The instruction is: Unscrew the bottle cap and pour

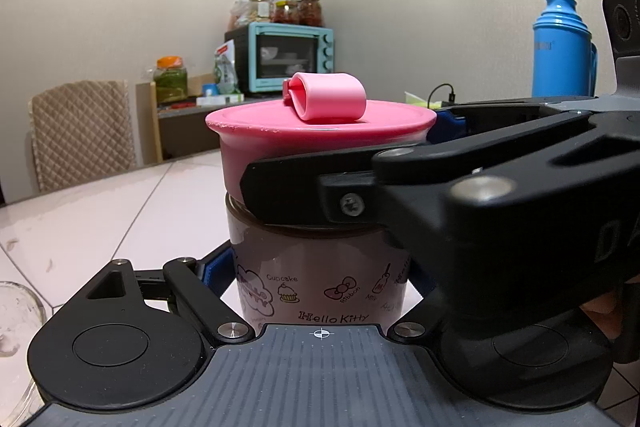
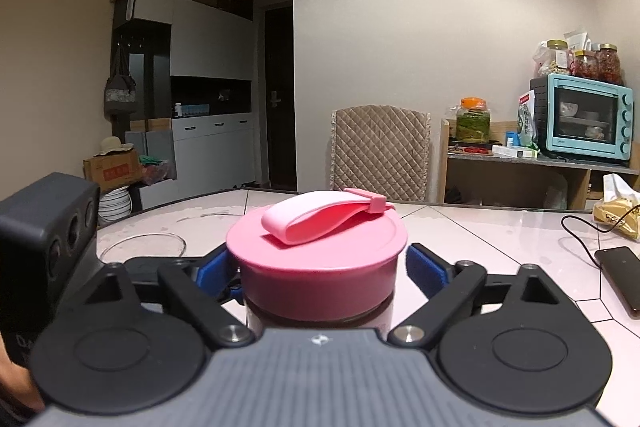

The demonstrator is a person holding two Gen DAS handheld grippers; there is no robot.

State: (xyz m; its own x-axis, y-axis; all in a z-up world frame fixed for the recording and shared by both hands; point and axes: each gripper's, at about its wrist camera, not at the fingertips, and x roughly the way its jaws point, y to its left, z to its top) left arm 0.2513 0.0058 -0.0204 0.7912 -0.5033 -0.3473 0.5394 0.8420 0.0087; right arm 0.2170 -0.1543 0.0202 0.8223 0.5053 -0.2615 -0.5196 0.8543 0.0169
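A brownish see-through bottle (image 1: 312, 259) with cartoon print stands upright on the pale tiled table (image 1: 100, 219). My left gripper (image 1: 320, 279) is shut on its body, with the blue pads against both sides. A wide pink cap (image 2: 320, 267) with a folded pink strap (image 2: 320, 215) tops the bottle. My right gripper (image 2: 316, 263) is shut on that cap, its blue pads touching the cap's left and right sides. In the left wrist view one of the right gripper's black fingers (image 1: 304, 187) lies across the cap's (image 1: 320, 135) lower wall.
A clear glass (image 1: 16, 327) stands at the left, its rim (image 2: 142, 247) showing beside the cap. A dark phone (image 2: 620, 275) with a cable lies at the right. A blue thermos (image 1: 560, 47), a quilted chair (image 2: 380, 147) and a teal oven (image 2: 584, 119) are beyond.
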